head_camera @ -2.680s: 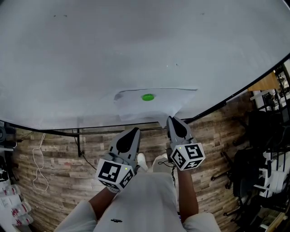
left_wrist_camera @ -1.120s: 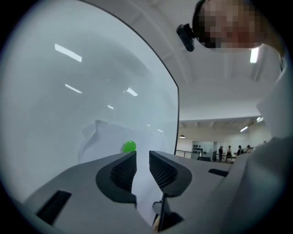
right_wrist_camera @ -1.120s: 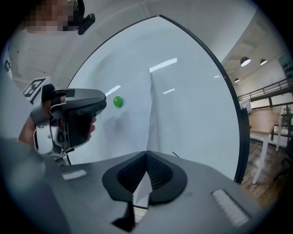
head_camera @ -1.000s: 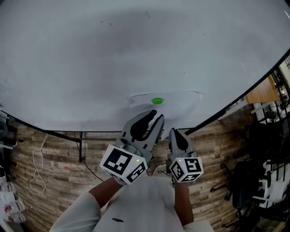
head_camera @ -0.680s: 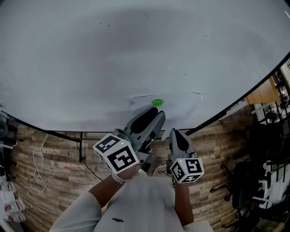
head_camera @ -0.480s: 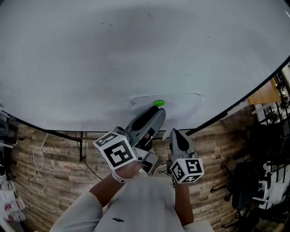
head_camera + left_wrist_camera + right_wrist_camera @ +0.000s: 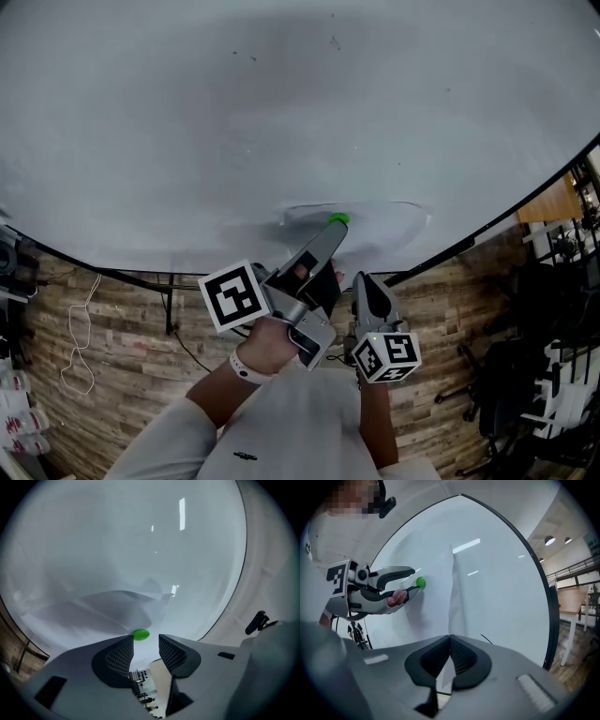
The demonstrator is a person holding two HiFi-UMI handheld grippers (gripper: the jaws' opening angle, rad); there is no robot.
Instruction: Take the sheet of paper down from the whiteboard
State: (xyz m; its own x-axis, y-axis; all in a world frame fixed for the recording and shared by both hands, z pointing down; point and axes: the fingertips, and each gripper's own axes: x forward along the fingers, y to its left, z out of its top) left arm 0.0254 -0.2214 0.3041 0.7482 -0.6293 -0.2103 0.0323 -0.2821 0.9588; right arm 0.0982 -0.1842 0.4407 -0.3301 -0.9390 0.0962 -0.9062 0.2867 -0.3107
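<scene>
1. The left gripper (image 7: 146,641) has its jaws apart, having just been opening. Nothing is pressed between them.
2. The green magnet (image 7: 140,634) sits just ahead of that gap, at the jaw tips.
3. The right gripper (image 7: 450,639) has its jaws together, pinching the lower edge of the sheet of paper (image 7: 433,611). In the head view the pinch is below the magnet and slightly to its right.
4. The magnet pins the sheet's upper edge against the whiteboard (image 7: 281,112). The paper spreads to both sides of the magnet and bulges loosely beneath it.
</scene>
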